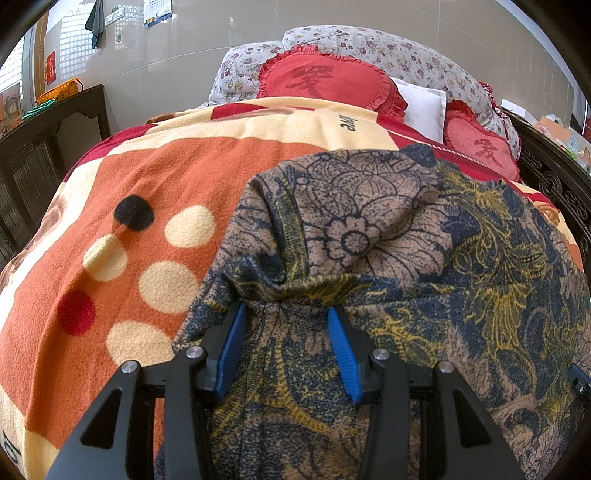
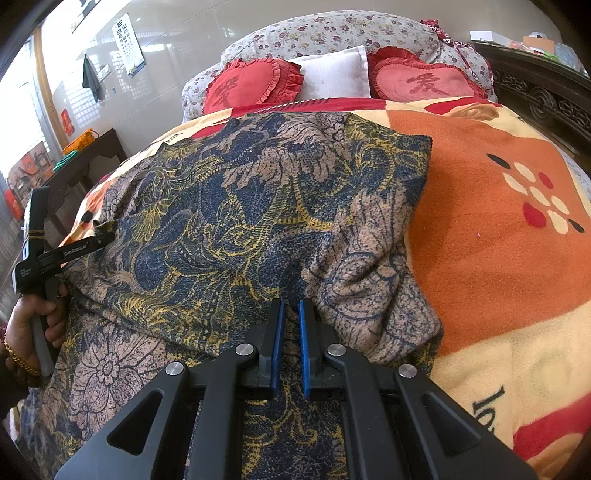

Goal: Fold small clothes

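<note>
A brown, navy and yellow floral garment (image 1: 388, 229) lies spread on the bed's orange and cream blanket (image 1: 129, 192); it also fills the right wrist view (image 2: 240, 206). My left gripper (image 1: 286, 310) has its blue pads wide apart, with bunched cloth lying between them. My right gripper (image 2: 291, 302) has its pads nearly together on a fold of the garment at its near edge. The left gripper's body and the hand holding it show in the right wrist view (image 2: 37, 251) at the garment's left side.
Two red heart cushions (image 2: 255, 83), a white pillow (image 2: 332, 75) and floral pillows (image 2: 332, 29) lie at the head of the bed. A dark carved bed frame (image 2: 546, 99) runs along the right. A dark cabinet (image 1: 48, 140) stands left of the bed.
</note>
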`<state>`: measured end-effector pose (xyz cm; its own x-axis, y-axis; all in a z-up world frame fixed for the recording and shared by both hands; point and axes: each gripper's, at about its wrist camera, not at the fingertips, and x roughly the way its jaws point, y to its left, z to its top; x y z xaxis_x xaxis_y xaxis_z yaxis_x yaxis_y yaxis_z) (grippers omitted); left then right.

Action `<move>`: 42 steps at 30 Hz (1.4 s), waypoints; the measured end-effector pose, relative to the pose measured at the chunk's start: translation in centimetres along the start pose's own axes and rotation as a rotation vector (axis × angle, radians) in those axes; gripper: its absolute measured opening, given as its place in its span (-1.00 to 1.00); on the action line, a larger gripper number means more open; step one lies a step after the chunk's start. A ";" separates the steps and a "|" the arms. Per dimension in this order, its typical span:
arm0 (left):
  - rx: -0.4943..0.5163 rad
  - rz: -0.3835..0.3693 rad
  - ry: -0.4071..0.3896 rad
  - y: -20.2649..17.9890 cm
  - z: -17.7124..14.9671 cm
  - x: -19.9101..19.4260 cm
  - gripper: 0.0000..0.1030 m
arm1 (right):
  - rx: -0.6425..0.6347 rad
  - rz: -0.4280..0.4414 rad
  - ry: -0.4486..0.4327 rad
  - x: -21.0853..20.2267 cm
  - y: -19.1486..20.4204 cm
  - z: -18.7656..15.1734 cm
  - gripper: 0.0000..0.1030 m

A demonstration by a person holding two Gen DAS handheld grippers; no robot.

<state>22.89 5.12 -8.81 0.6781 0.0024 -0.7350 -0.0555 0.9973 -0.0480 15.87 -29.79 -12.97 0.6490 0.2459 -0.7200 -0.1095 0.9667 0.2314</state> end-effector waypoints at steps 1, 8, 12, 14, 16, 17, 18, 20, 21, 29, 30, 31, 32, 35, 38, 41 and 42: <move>0.002 0.002 0.001 0.0 0.0 0.0 -0.08 | 0.001 0.001 0.000 0.0 0.0 0.0 -0.56; 0.013 -0.036 0.076 0.9 0.6 -3.4 -0.05 | -0.039 -0.050 0.013 0.0 0.8 0.2 -0.56; 0.039 -0.094 0.021 -0.2 -0.6 -7.3 0.04 | -0.097 -0.181 0.030 -2.0 3.9 2.2 -0.55; 0.062 -0.132 0.018 -2.2 -1.3 -8.0 0.04 | -0.058 -0.119 -0.042 -3.8 5.9 3.4 -0.49; 0.108 -0.167 0.022 -5.0 -1.9 -8.1 0.04 | -0.058 -0.079 -0.034 -3.4 7.9 4.0 -0.46; 0.133 -0.176 0.017 -6.6 -2.4 -7.9 0.04 | -0.080 -0.093 -0.023 -2.7 9.1 4.0 -0.46; 0.143 -0.175 0.017 -7.5 -2.6 -7.6 0.04 | -0.092 -0.092 -0.009 -1.9 9.9 4.0 -0.46; 0.136 -0.171 0.043 -8.6 -3.2 -6.3 0.04 | -0.098 -0.096 0.010 -0.1 10.9 3.6 -0.46; 0.121 -0.161 0.073 -8.7 -3.6 -5.1 0.04 | -0.097 -0.111 0.017 0.5 10.9 3.4 -0.46; 0.119 -0.161 0.044 -8.8 -5.2 -4.3 0.07 | 0.034 0.015 0.018 3.4 7.1 0.7 -0.42; 0.120 -0.160 0.044 -8.8 -5.2 -4.3 0.07 | 0.042 0.025 0.018 3.5 7.0 0.7 -0.42; 0.119 -0.160 0.044 -8.9 -5.1 -4.1 0.08 | 0.047 0.031 0.017 3.5 6.9 0.7 -0.42; 0.119 -0.159 0.045 -8.9 -5.0 -4.0 0.08 | 0.046 0.030 0.017 3.4 7.0 0.7 -0.42; 0.124 -0.155 0.046 -9.0 -5.0 -4.0 0.11 | 0.030 0.011 0.016 3.3 7.0 0.7 -0.42; 0.162 -0.158 0.083 -9.2 -4.4 -4.3 0.13 | 0.026 0.006 0.017 3.3 7.5 0.6 -0.42; 0.138 -0.213 0.105 -6.7 -3.1 -7.3 0.14 | 0.026 -0.013 0.078 2.2 8.4 1.1 -0.42; 0.134 -0.239 0.084 -5.1 -2.8 -9.2 0.16 | 0.024 -0.034 0.081 1.3 8.7 1.0 -0.42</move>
<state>14.88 -0.18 -3.75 0.5972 -0.2344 -0.7671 0.1995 0.9697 -0.1410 16.51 -21.17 -11.20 0.5886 0.2184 -0.7783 -0.0693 0.9729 0.2206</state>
